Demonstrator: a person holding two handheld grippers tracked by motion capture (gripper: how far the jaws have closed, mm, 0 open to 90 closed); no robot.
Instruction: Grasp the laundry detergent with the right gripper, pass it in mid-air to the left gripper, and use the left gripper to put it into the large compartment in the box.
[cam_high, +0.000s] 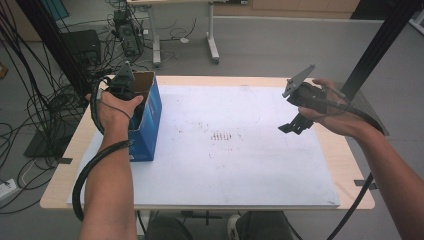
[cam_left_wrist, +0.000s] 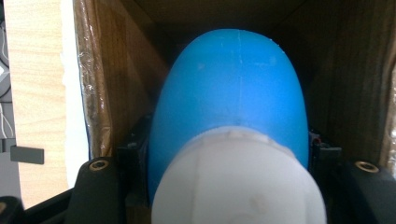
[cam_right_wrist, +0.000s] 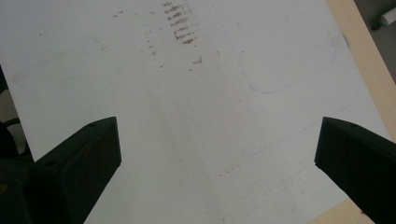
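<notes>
The left tool (cam_high: 131, 92) holds a blue bottle (cam_left_wrist: 231, 88) inside the blue box (cam_high: 150, 120). The right tool (cam_right_wrist: 217, 154) is wide. No words can be read.

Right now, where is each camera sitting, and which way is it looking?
High view: above the person's side, looking forward and down on the white-covered wooden table; both forearms, left gripper, right gripper.
Left gripper view: on the left gripper, looking into the open blue cardboard box; jaws clamp a blue bottle with white cap.
Right gripper view: on the right gripper, looking down at the table; two open black jaws.
Shared: the high and left gripper views both show the box.
</notes>
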